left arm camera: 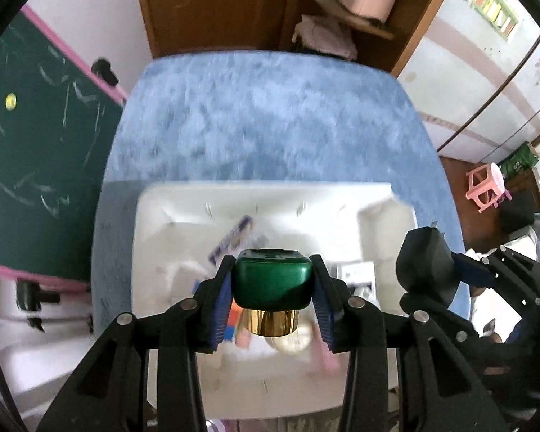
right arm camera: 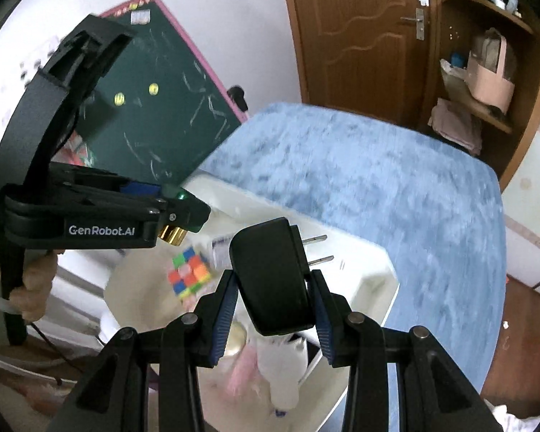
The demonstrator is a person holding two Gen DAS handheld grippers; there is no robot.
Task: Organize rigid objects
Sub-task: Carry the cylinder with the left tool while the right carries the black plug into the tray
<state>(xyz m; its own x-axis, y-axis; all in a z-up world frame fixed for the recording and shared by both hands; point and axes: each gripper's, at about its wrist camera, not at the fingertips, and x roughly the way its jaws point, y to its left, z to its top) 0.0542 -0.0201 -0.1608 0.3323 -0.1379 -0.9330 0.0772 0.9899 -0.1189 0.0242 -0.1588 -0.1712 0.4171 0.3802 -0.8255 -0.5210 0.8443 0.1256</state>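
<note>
My left gripper (left arm camera: 273, 284) is shut on a green bottle (left arm camera: 272, 282) with a gold cap, held above the white bin (left arm camera: 270, 194). The same left gripper (right arm camera: 183, 212) and green bottle (right arm camera: 192, 210) show at the left of the right wrist view. My right gripper (right arm camera: 273, 304) is shut on a black plug adapter (right arm camera: 273, 277) whose two metal prongs point right. That adapter (left arm camera: 426, 264) and right gripper (left arm camera: 460, 273) also appear at the right of the left wrist view. A colourful puzzle cube (right arm camera: 190, 270) lies in the bin (right arm camera: 374, 280) below.
The bin sits on a blue fuzzy cover (left arm camera: 270, 118) over a table. A green chalkboard (left arm camera: 36, 144) leans at the left. A wooden door (right arm camera: 356, 36) and shelves (right arm camera: 486, 72) stand behind. A pink stool (left arm camera: 486, 187) is on the floor. Blurred pink and white items lie in the bin.
</note>
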